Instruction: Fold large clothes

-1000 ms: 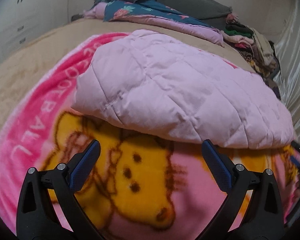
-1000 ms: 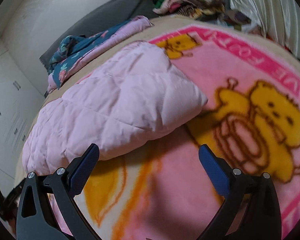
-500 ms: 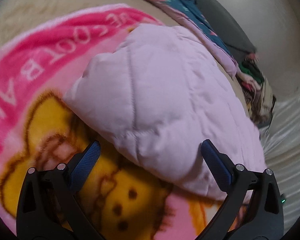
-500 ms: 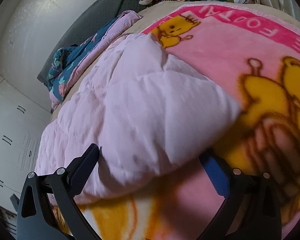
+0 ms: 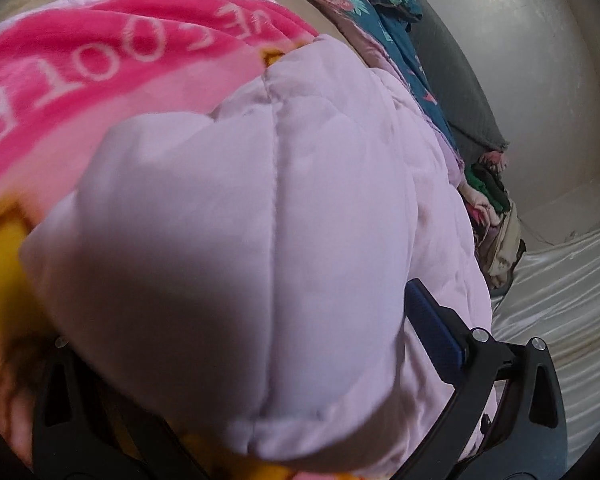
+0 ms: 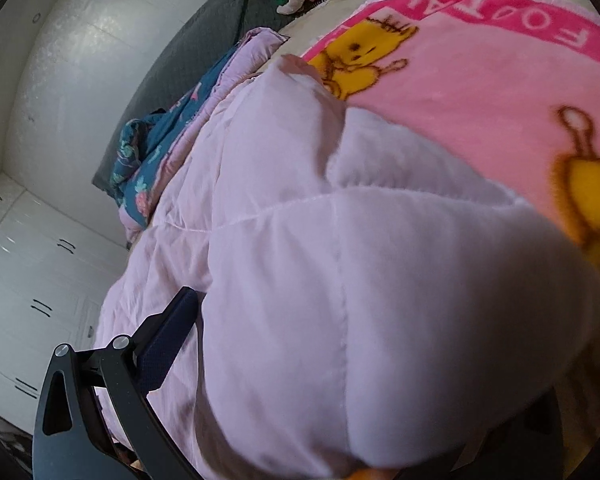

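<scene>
A folded pale pink quilted coat (image 5: 260, 220) lies on a pink cartoon blanket (image 5: 100, 52) on the bed. My left gripper (image 5: 236, 344) is open, its jaws wide apart around the coat's near left corner; the right finger (image 5: 432, 332) shows, the left one is hidden under the fabric. In the right wrist view the coat (image 6: 340, 280) fills the frame. My right gripper (image 6: 364, 344) is open around its near right corner; the left finger (image 6: 164, 340) shows, the right one is hidden. The blanket (image 6: 480, 92) lies to the right.
A teal floral garment (image 5: 384, 12) and a grey headboard (image 5: 460, 92) lie beyond the coat. A pile of mixed clothes (image 5: 492, 208) sits at the bed's far corner. White curtain fabric (image 5: 560, 280) hangs on the right. White cabinets (image 6: 32, 280) stand on the left.
Both grippers have moved forward onto the coat, one at each near corner. The coat's edge now sits between the open jaws and covers one finger of each gripper.
</scene>
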Available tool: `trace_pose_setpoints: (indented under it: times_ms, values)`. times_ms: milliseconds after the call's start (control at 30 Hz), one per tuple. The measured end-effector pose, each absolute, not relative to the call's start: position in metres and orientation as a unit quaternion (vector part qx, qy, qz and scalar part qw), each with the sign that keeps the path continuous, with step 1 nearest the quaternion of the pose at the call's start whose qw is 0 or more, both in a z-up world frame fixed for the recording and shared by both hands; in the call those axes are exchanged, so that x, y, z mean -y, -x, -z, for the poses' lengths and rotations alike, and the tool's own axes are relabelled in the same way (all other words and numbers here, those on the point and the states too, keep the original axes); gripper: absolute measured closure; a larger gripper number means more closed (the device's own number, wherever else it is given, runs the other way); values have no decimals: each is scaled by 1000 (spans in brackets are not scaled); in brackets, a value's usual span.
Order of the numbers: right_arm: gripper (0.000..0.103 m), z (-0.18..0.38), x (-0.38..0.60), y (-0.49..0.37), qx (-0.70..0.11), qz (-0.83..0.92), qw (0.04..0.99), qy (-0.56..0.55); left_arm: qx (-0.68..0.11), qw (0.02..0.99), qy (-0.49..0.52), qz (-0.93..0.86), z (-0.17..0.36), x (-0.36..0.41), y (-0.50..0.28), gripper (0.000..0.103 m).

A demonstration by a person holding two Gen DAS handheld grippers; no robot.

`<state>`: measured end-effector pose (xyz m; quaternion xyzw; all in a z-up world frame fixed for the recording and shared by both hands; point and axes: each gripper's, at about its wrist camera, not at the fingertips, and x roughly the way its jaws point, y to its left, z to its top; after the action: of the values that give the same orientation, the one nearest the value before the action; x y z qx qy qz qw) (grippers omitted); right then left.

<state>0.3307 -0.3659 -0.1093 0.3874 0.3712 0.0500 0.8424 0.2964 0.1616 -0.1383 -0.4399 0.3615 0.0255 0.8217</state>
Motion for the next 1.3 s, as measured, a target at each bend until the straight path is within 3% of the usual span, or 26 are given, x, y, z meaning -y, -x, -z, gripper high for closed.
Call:
trace_pose_setpoints:
  times_ms: [200,400,500,733,1000,1300]
  values:
    - [36,105,362,-333,-360,-78,848,-382,-349,841,412,-23,135,-156,-298,11]
    - [59,81,349,-328,-345,-77,875,-331,-349,867,355,-20,109,-147,-306,43]
    - [66,63,338,-326,-341,-74,889,-297,-340,884,322,-13,90,-142,-305,59]
    - [72,6,310,-309,-315,-92,920,-213,-307,910,279,11,43,-136,-293,69]
    - [74,-48,299,-254,-288,-126,932,-179,-269,926,264,33,-9,-129,-244,70]
    - [74,-55,306,-180,-297,-130,928,-182,-279,924,258,40,-9,-131,-192,70]
